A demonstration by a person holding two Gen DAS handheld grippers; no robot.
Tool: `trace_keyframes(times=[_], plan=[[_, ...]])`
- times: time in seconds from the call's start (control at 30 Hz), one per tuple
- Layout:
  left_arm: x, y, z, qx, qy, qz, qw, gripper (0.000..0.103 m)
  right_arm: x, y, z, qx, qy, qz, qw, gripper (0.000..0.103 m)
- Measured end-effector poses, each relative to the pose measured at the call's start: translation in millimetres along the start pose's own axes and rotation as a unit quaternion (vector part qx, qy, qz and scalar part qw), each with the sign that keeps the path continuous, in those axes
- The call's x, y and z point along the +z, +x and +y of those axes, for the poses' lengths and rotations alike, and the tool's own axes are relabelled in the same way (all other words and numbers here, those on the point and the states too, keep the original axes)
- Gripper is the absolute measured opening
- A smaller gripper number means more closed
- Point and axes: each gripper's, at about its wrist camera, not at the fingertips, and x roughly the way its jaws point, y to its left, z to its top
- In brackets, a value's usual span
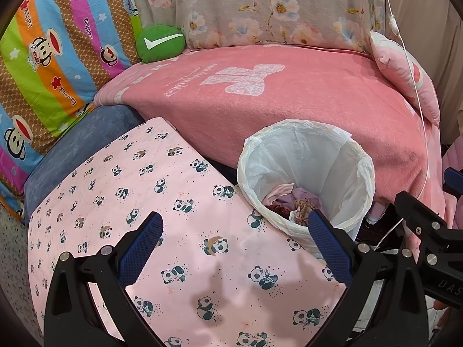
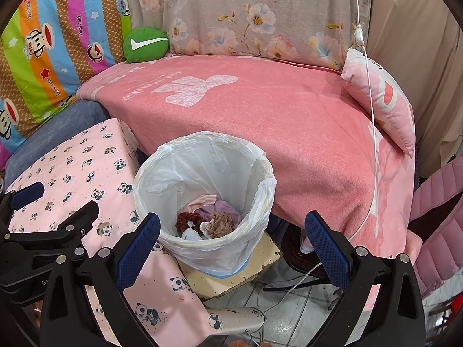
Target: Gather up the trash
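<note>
Trash (image 2: 207, 221) sits at the bottom of the lined bin (image 2: 262, 190), between the panda-print table (image 2: 72, 167) and the pink bed (image 2: 260, 115).

Left gripper (image 1: 235, 240) hangs over the table and right gripper (image 2: 233, 238) over the bin mouth, both spread wide and empty, probably so scraps drop straight in; the scraps are crumpled together and hard to tell apart; the bin's base is partly hidden by its liner.

Both tools looked alike: the left gripper (image 1: 235, 248) and right gripper (image 2: 233, 248) had black plastic frames, silver round screws, and blue cross-hatched pads (image 2: 138, 250) lining each finger.
</note>
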Motion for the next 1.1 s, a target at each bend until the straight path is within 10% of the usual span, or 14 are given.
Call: trace_keyframes(times=[1.1], plan=[[-0.6,3.1,-2.5,-0.004,0.004,0.006,1.0000,0.096,-2.3,2.0,-3.3,0.000,0.002,0.001,1.000,0.099]])
